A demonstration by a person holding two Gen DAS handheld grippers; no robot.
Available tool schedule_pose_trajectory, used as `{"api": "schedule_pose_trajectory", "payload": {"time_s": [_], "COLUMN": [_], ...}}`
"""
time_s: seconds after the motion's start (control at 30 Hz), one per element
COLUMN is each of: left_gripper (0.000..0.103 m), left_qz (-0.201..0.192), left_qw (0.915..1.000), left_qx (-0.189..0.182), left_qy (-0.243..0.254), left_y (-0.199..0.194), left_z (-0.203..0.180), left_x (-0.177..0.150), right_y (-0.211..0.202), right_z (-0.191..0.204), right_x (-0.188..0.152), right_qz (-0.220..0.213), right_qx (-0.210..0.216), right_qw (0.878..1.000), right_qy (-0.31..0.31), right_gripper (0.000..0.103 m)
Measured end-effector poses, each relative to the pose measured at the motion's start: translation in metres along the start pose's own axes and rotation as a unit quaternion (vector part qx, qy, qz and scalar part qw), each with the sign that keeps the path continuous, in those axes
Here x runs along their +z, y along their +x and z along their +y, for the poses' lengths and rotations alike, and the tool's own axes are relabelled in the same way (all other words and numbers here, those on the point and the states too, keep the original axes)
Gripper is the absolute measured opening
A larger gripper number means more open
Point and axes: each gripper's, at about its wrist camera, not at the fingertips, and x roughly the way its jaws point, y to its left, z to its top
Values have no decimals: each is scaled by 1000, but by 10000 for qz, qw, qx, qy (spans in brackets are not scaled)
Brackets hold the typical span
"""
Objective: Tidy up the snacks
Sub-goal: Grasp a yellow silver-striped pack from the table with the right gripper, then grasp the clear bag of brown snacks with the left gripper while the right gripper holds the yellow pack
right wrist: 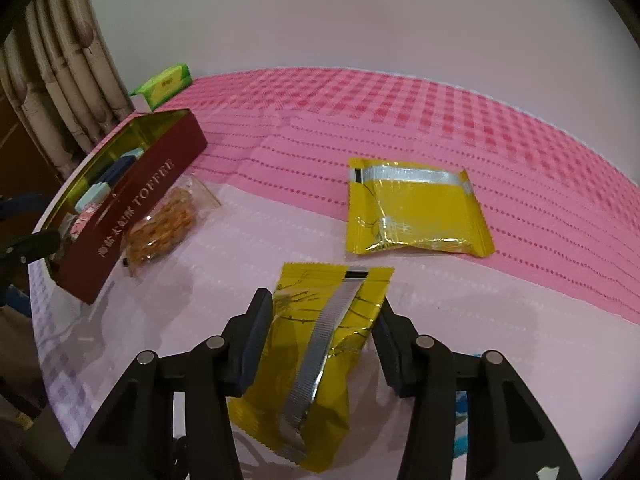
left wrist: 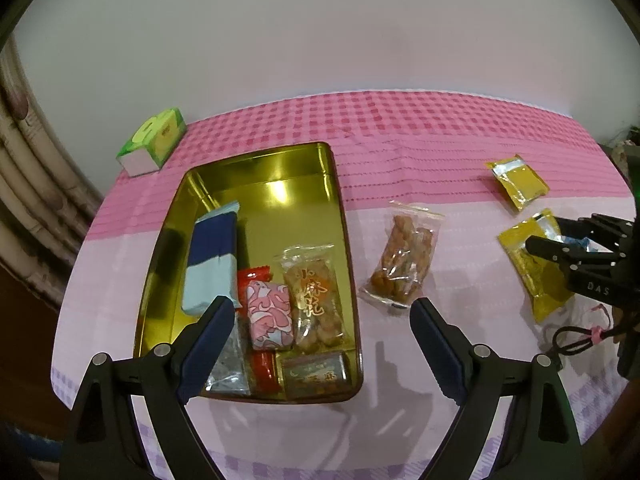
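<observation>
Two yellow foil packets are lying on the desk: the far packet loose, the near packet sitting pinched between the right gripper fingers. One clear twist-snack bag is resting beside the gold tin holding about seven snacks; the left gripper is hanging wide open, empty.

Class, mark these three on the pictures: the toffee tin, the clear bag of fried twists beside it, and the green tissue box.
toffee tin (right wrist: 140, 204), right wrist view, red side wall.
bag of fried twists (left wrist: 402, 264), left wrist view, middle.
green tissue box (left wrist: 156, 142), left wrist view, top face.
</observation>
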Motion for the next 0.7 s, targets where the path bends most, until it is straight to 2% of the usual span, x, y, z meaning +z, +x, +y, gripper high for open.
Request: {"api": "schedule_pose_trajectory", "payload": {"time_s": [0.07,0.13,0.27,0.4,0.57,0.7], "left_gripper": [89,89,89,89,89,89], "left_qz": [-20,-30,-11,16,19,22], "left_qw": [10000,10000,10000,10000,9999,9997], "left_qx": [6,-14,-74,-63,-63,-216], "left_qy": [35,33,4,43,83,60], "left_y": [-1,-1,1,2,5,8], "left_z": [-2,-4,-7,-10,-12,-15], "left_x": [0,0,0,-2,-2,2], "right_y": [-8,-15,-21,-12,-2,7], "right_z": [2,4,9,15,22,27], "right_x": [-1,-4,-12,-18,-19,-18], "right_qz": [-87,-73,2,72,121,117], "right_qx": [-9,9,143,-45,-168,-243], "right_qw": [10000,10000,9998,10000,9995,9991], "right_qy": [-43,28,110,5,-223,-326], "right_gripper": [49,56,59,65,68,68]}}
